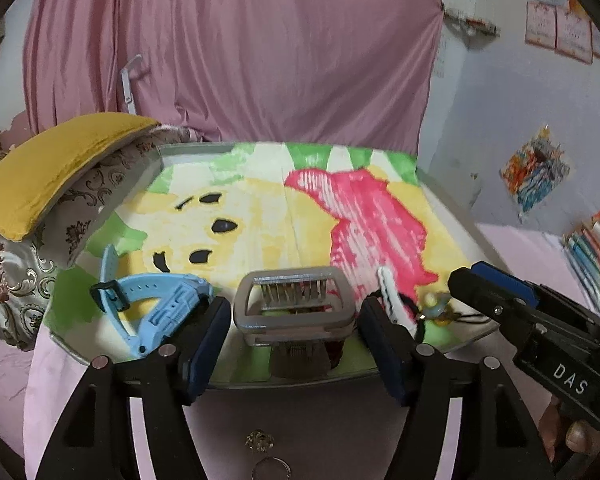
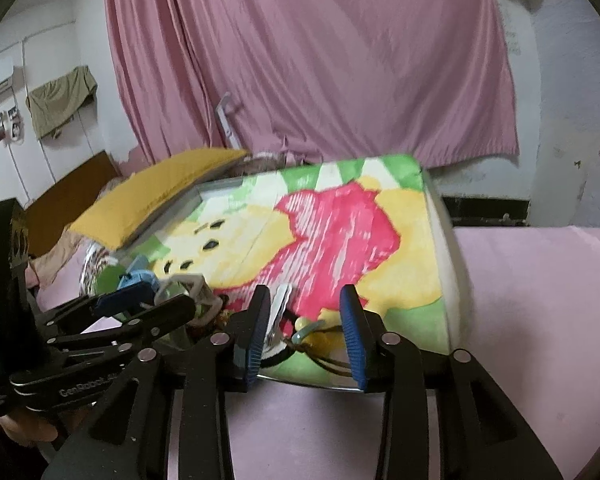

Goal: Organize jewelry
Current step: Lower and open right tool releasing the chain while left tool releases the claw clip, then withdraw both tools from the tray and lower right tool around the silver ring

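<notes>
Jewelry laid along the near edge of the cartoon towel (image 1: 260,208).

Left of the grey box (image 1: 294,300): blue watch (image 1: 156,304). Left gripper (image 1: 294,344) straddles the box, fingers apart, grasping nothing. Right of the box: white hair clip (image 1: 392,296), then corded charm (image 1: 434,308). Right gripper (image 2: 306,332), fingers apart, frames clip and charm.

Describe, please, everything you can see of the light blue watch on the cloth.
The light blue watch looks like plastic, with a blocky angular case and a ridged, holed strap. A dark loop sits on the strap, which arches up to the left. It lies on the cartoon-print cloth, left of the grey box. The left gripper is open, one pad close beside the watch's case; contact is unclear.
</notes>
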